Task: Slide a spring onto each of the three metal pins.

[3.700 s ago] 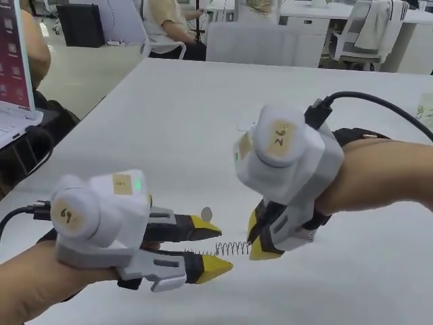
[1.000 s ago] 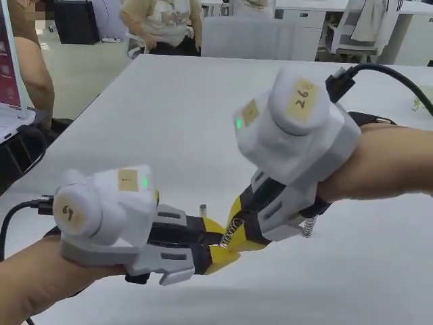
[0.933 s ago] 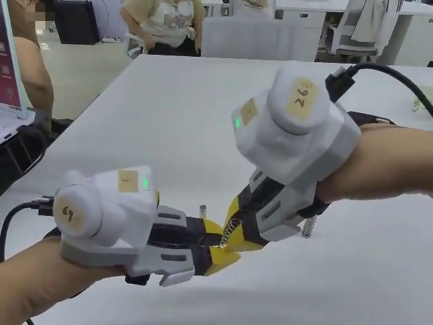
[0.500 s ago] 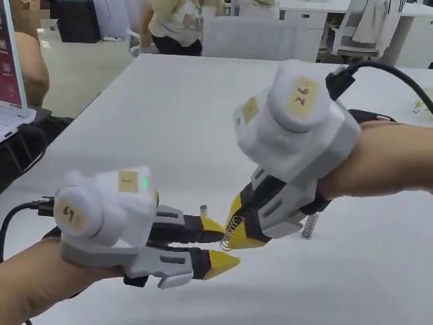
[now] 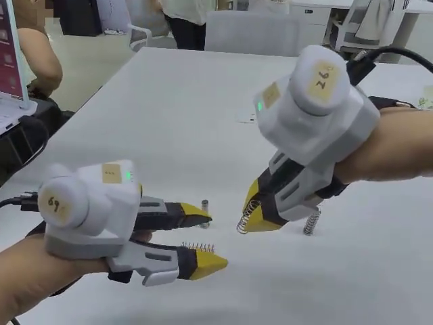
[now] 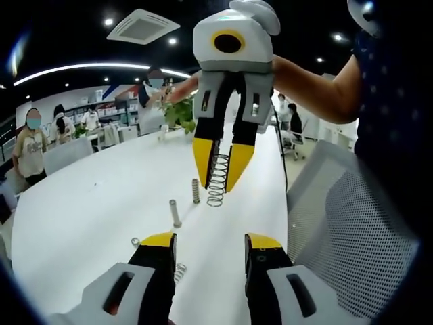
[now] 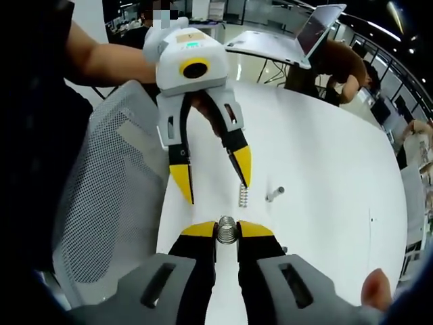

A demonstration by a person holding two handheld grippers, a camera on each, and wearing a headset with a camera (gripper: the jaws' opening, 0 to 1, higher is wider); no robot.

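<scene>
Pinches a spring point(image 5: 244, 219) between the yellow tips of the right hand-held gripper point(image 7: 227, 233), jaws closed on its coils. Carries it tilted, lower end hanging just above the white table point(image 5: 169, 122). Holds the left hand-held gripper point(image 5: 206, 240) low over the table, jaws wide apart, clamping nothing. Second spring point(image 5: 197, 247) lying flat on the table between those open jaws. Short bare metal pin point(image 5: 205, 205) upright just beyond the farther left jaw tip, between the two hand-held grippers. Third spring point(image 5: 311, 221) standing upright on the table near the right one; cannot tell whether on a pin.
</scene>
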